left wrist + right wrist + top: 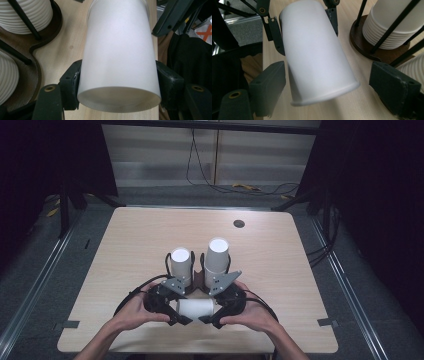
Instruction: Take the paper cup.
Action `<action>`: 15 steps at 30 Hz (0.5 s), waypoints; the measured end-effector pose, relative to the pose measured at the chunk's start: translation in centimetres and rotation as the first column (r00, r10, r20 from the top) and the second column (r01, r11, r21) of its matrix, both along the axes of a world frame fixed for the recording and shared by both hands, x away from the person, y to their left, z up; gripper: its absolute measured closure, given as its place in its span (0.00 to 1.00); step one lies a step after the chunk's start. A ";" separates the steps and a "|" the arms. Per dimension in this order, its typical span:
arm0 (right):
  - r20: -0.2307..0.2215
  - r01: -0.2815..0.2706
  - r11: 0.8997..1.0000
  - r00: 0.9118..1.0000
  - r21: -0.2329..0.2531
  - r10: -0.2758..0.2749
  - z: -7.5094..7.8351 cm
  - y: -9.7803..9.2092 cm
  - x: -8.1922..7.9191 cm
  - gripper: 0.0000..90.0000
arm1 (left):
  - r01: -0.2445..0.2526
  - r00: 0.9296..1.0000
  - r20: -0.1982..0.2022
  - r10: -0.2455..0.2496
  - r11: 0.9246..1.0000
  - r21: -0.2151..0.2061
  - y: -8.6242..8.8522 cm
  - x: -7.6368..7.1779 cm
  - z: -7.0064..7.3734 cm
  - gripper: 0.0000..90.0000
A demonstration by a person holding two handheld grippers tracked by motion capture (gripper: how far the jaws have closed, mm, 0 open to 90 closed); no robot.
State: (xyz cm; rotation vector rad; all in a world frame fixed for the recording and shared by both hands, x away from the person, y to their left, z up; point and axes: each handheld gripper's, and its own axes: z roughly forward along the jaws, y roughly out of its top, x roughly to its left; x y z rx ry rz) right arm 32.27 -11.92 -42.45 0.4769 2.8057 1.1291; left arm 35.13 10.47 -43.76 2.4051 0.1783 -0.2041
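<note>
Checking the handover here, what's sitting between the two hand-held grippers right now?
A white paper cup lies sideways between the left hand-held gripper and right hand-held gripper, seen in the high view.

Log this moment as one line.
left gripper: shut on paper cup | right gripper: open around cup rim | cup stacks in rack behind

A pale wooden table (125, 250) carries a dark cup holder (362, 40) with two paper-cup stacks (180, 262).
</note>
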 end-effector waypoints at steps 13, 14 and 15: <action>-0.007 0.092 0.993 0.996 0.079 -0.091 -0.2 -2.6 -0.5 0.15 | -0.063 0.998 -0.006 0.062 0.994 -0.090 1.9 0.1 -0.2 0.37; -0.008 0.101 0.991 0.995 0.086 -0.101 -0.4 -2.8 -0.6 0.15 | -0.062 0.998 -0.006 0.061 0.994 -0.094 1.9 0.1 -0.2 0.37; -0.015 0.109 0.989 0.994 0.095 -0.108 -0.5 -3.0 -0.6 0.15 | -0.075 0.997 -0.005 0.075 0.991 -0.112 1.9 0.0 -0.2 0.37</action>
